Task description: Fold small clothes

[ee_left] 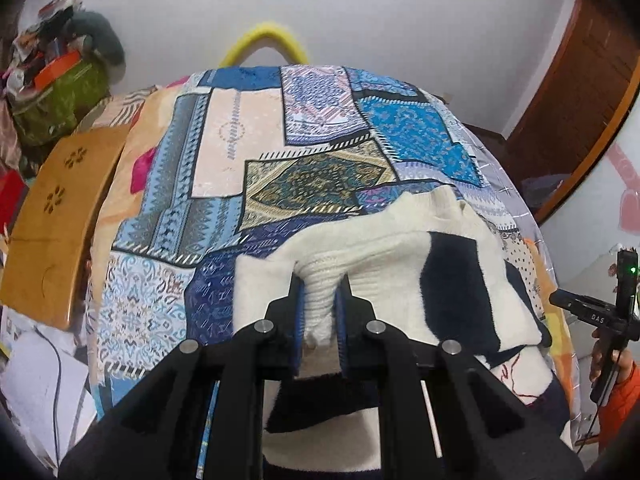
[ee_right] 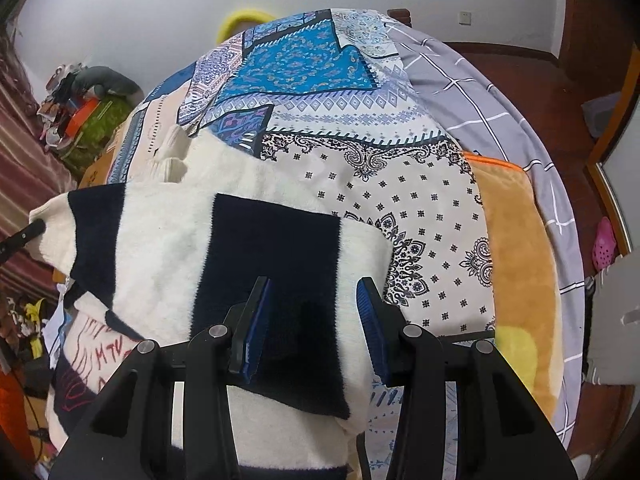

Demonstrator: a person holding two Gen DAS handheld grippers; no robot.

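Both wrist cameras are looking steeply down along their gripper fingers, close above a bed. Each is facing the far white wall (ee_left: 360,16). Both are sharing the cream-and-navy sweater (ee_left: 400,248) and patchwork bedspread (ee_right: 312,56).

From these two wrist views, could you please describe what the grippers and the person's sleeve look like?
Both the left gripper and the right gripper are matte black, angular linkages with round silver pivot pins and ribbed blue finger pads. The handle carries "DAS" lettering and a green light. The sleeve is orange.
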